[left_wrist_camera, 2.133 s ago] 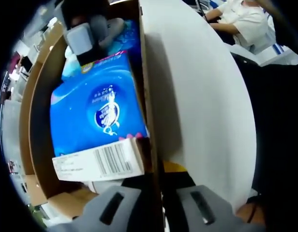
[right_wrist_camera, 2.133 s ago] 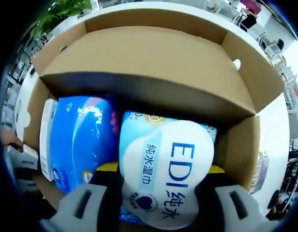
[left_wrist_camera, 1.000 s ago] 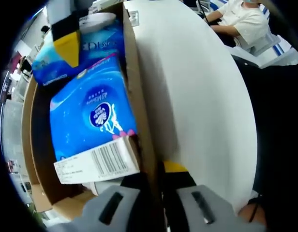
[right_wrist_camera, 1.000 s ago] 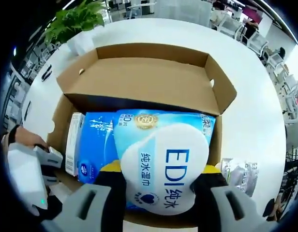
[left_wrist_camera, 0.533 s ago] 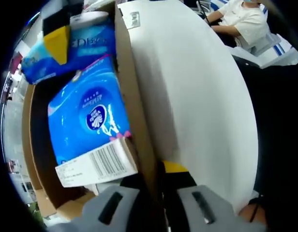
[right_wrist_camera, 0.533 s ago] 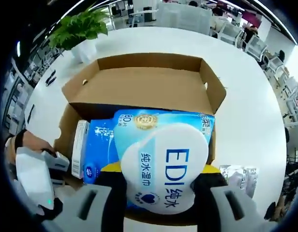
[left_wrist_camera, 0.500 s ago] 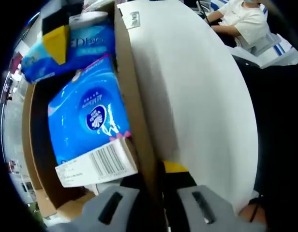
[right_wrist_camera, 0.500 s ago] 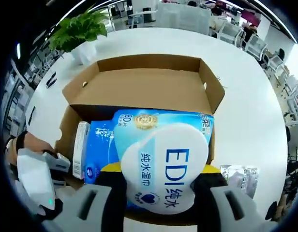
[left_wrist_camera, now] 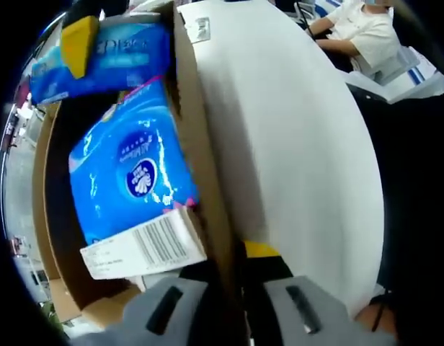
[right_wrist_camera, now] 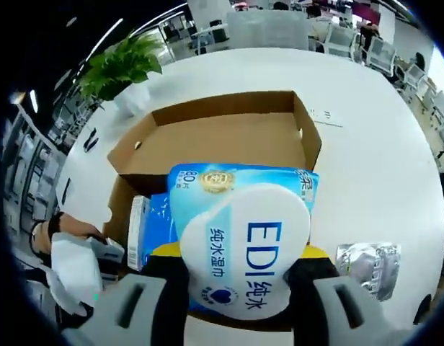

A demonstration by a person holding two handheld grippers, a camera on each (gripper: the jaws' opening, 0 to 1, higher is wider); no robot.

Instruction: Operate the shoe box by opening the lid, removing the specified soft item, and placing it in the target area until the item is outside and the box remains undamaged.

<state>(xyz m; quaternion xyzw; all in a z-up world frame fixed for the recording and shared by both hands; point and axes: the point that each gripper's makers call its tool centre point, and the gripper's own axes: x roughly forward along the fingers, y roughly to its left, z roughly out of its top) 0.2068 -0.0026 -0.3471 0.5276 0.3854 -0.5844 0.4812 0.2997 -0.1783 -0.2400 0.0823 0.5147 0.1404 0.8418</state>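
Note:
The open cardboard shoe box (right_wrist_camera: 222, 140) sits on a white table, its lid flap standing up at the far side. My right gripper (right_wrist_camera: 240, 270) is shut on a light-blue EDI wet-wipes pack (right_wrist_camera: 243, 231), held above the box. In the left gripper view that wipes pack (left_wrist_camera: 110, 54) hangs over the box's far end, with the right gripper's yellow pad (left_wrist_camera: 79, 42) on it. A blue tissue pack (left_wrist_camera: 132, 173) with a barcode label lies inside the box. My left gripper (left_wrist_camera: 233, 270) is shut on the box's side wall (left_wrist_camera: 200, 166).
A small silver foil packet (right_wrist_camera: 366, 263) lies on the white table (right_wrist_camera: 373, 180) right of the box. A potted plant (right_wrist_camera: 121, 68) stands beyond the box's left corner. A person in white (left_wrist_camera: 359, 32) sits past the table edge. Chairs ring the far side.
The right gripper has risen with the wipes pack, so the box looks smaller and farther below. The pack has cleared the box's top. The left gripper keeps its hold on the wall.

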